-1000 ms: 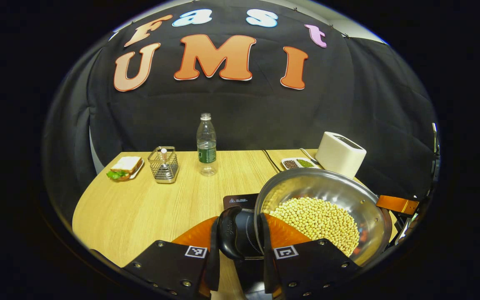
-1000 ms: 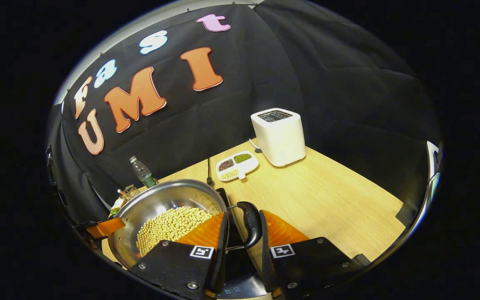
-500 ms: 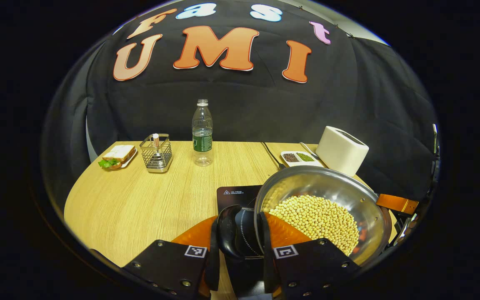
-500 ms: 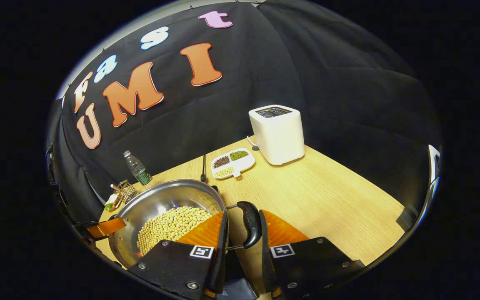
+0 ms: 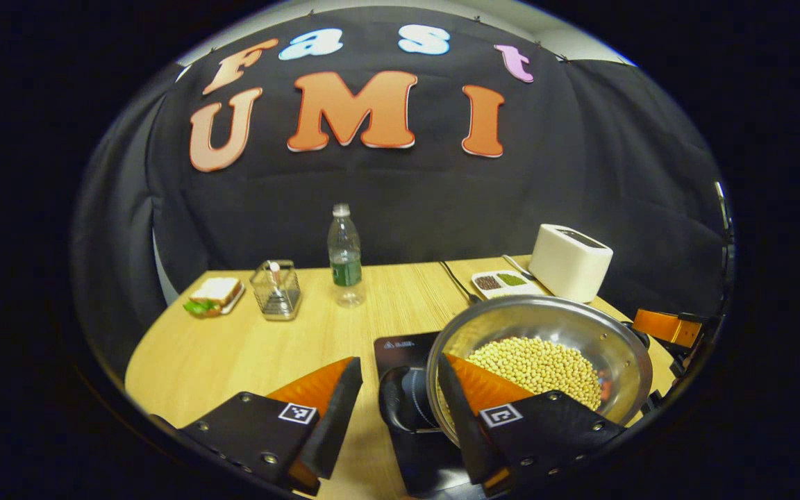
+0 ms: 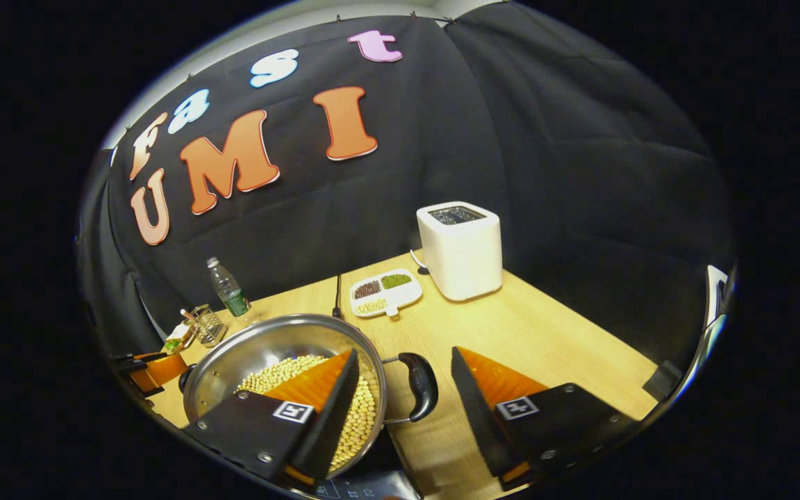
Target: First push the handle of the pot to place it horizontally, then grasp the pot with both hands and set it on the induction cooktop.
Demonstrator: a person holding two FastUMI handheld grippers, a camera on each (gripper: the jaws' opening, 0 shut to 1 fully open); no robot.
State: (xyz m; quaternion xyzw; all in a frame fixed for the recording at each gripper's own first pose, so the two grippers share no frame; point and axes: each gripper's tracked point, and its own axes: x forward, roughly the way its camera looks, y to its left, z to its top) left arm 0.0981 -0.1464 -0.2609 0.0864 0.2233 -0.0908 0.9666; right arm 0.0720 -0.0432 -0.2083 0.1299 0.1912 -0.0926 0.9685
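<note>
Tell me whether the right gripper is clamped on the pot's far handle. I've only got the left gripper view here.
Observer: No. In the right gripper view the right gripper is open. The far handle sits between its fingers, and neither finger touches it.
Operator: Is that handle lying level?
Observer: Yes. It sticks out sideways from the rim of the pot, roughly level with it.
Operator: What lies beyond that handle?
Observer: The divided dish. It has a third compartment, on the side nearest the pot, that holds pale grains.
</note>
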